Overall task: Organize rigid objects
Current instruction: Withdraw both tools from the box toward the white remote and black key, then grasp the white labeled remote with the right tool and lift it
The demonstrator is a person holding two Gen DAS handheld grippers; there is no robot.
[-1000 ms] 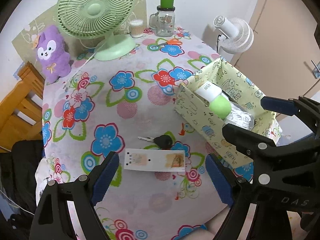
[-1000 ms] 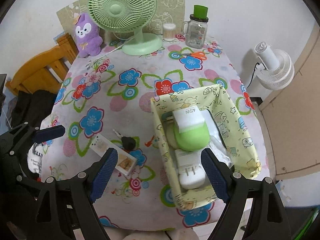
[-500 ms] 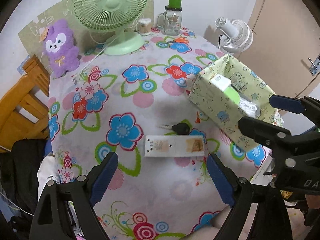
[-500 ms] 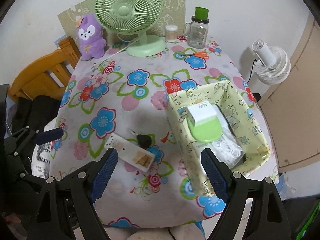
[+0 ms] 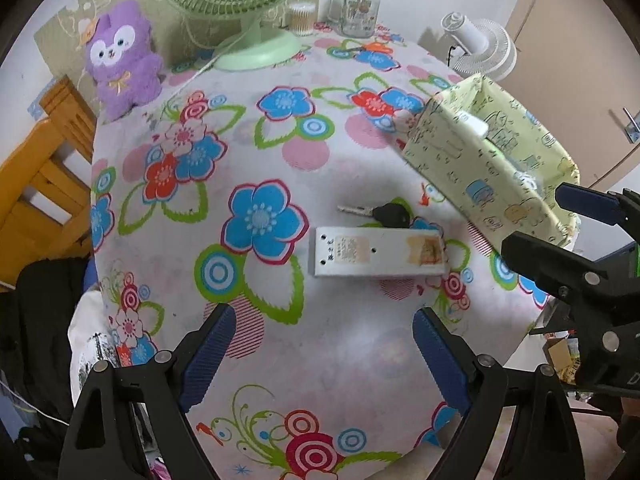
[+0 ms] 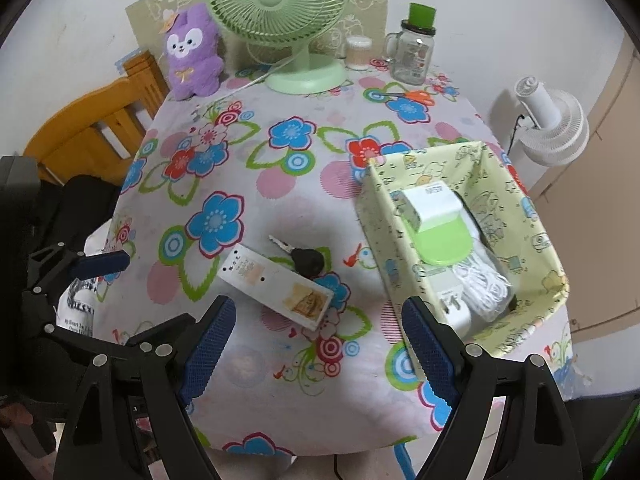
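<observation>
Both hand-held grippers, left (image 5: 318,354) and right (image 6: 318,342), wide open and empty, have been swung from the box (image 6: 534,216) toward the white strip (image 5: 378,252) at twelve o'clock, likely next to be stowed.

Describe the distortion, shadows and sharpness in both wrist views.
Left wrist view: fisheye bends the table edge, black corners; soft shadow around the key; all reasonably sharp. Right wrist view: same barrel bend, soft shadow left of the box, mild softness at the rim.

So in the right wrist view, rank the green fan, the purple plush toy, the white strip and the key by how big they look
1. green fan
2. purple plush toy and white strip, too alike to rank
3. key
</observation>
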